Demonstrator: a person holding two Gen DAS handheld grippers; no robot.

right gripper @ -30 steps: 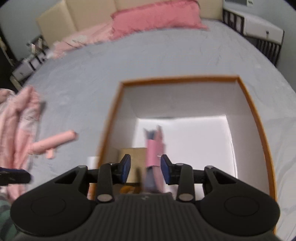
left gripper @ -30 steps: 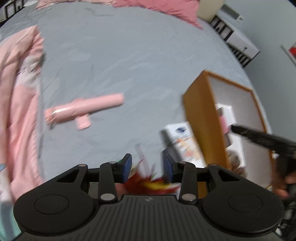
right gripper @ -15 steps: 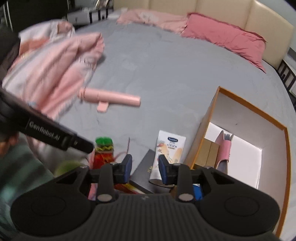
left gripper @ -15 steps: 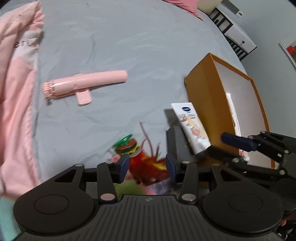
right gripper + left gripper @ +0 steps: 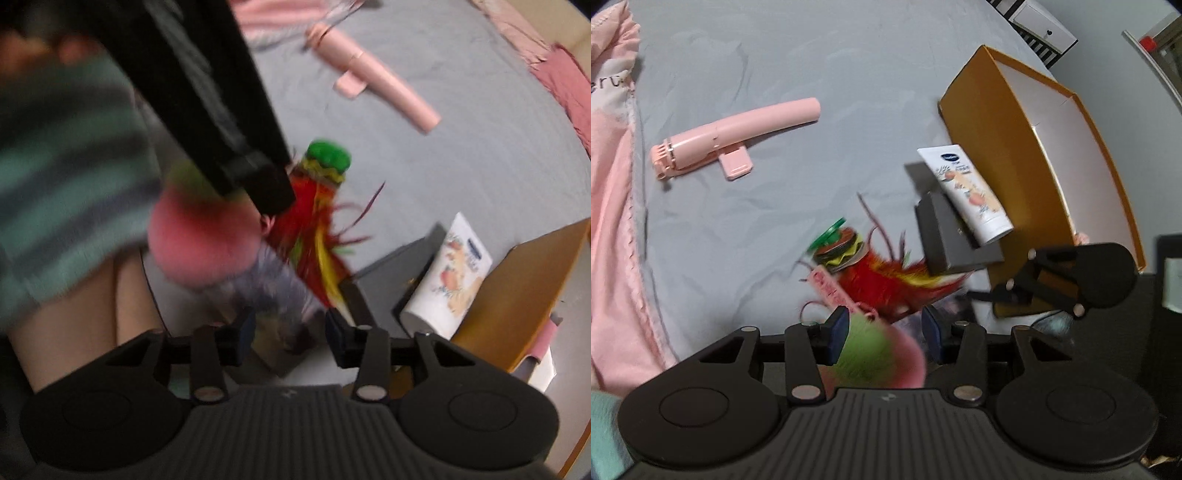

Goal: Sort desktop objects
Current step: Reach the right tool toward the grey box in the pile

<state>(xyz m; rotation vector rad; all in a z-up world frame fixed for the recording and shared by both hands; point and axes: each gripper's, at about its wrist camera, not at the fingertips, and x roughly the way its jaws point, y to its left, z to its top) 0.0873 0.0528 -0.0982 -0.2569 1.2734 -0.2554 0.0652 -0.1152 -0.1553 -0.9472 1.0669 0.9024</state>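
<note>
a pink handheld fan [image 5: 735, 138] is lying flat on the grey bed, well apart from the rest. a feather shuttlecock [image 5: 886, 275], red and yellow with a green-topped burger-like base, is lying on its side near a fuzzy pink and green ball [image 5: 879, 354]. a white cream tube [image 5: 964, 194] is leaning cap down across a dark flat box [image 5: 945, 236], just beside the orange box [image 5: 993, 147], which is sitting open with a white inside.
</note>
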